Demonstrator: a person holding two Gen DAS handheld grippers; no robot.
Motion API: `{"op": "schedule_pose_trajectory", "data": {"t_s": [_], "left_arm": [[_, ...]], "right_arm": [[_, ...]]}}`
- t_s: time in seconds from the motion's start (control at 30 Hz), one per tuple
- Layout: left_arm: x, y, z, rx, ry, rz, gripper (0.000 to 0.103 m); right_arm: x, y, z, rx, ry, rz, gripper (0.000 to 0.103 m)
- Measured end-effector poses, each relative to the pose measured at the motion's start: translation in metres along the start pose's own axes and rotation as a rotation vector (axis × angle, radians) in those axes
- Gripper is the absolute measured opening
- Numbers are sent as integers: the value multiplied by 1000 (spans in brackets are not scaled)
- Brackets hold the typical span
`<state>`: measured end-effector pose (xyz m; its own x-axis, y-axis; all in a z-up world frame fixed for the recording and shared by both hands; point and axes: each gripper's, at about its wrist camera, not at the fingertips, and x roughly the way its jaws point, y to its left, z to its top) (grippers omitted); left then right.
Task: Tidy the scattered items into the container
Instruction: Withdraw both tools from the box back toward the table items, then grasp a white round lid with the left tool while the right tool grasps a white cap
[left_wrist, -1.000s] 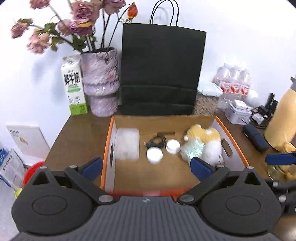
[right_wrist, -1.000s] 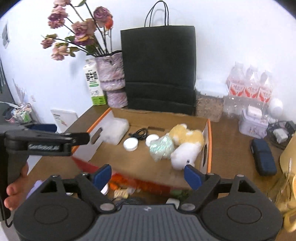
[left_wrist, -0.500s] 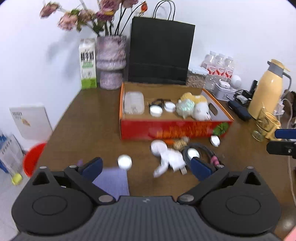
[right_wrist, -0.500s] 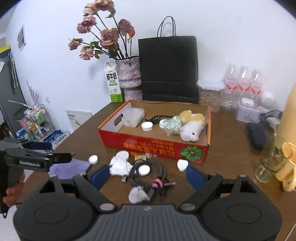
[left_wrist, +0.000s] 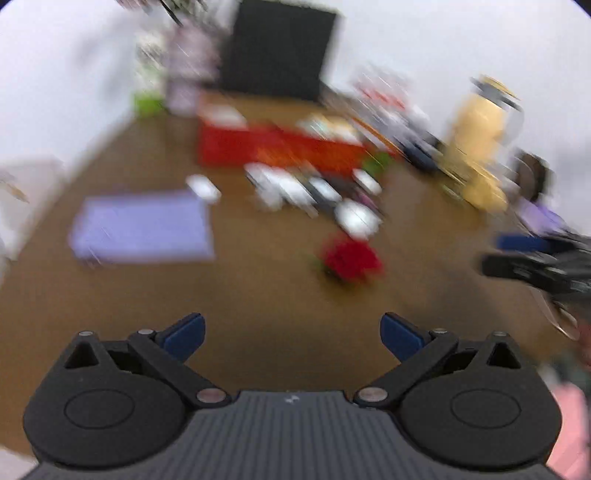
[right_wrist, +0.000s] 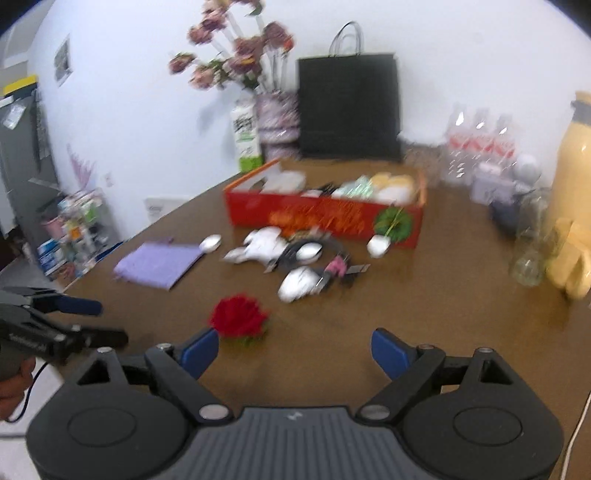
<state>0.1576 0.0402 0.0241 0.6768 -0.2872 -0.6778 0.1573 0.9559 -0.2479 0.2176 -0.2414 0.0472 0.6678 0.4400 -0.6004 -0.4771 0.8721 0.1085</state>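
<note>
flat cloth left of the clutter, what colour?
Light purple, plain. The cloth shows best in the right wrist view; the left wrist view is blurred.

The worktop (right_wrist: 406, 314) is a warm mid-brown. On it stands a cardboard box (right_wrist: 325, 218) with a bright red front printed in orange and a green round emblem near its right end, orange along its rim. A lilac cloth (right_wrist: 159, 264) lies to the left, a deep red flower (right_wrist: 238, 319) nearer the camera. The small scattered pieces (right_wrist: 299, 282) are mostly white, with one pink band among black cable. Behind are a black paper bag (right_wrist: 349, 107), a white carton with a green base (right_wrist: 245, 138), dusty pink flowers in a mottled mauve vase (right_wrist: 277, 122), and a pale yellow flask (right_wrist: 576, 155). Both tongs, left (left_wrist: 291, 336) and right (right_wrist: 293, 349), are black with blue pads.
</note>
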Motion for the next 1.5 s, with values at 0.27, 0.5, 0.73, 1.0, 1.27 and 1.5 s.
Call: {"op": "schedule_pose_trajectory", "data": {"t_s": [0.27,0.5,0.73,1.0,1.27,1.5], "left_arm": [[-68,18,2,-119,-56,-176,103],[-107,17,13,-81,-154,-211,103],[-152,-6,15,28,-265,-205,103],[-81,-24,2,142,-225,64,103],[-5,-10,26,172,-233,112,103],[72,6,97,119,-114,102,103]], "right_arm": [[-25,19,-27,25,-20,46,90],[-47,9,-35,70,-59,-3,90],[-75,8,-31,56,-120,-19,91],[-46,22,-47,-12,-54,-133,93],[13,0,-33,83,-24,-112,89],[69,-25,24,101,-81,-123,83]]}}
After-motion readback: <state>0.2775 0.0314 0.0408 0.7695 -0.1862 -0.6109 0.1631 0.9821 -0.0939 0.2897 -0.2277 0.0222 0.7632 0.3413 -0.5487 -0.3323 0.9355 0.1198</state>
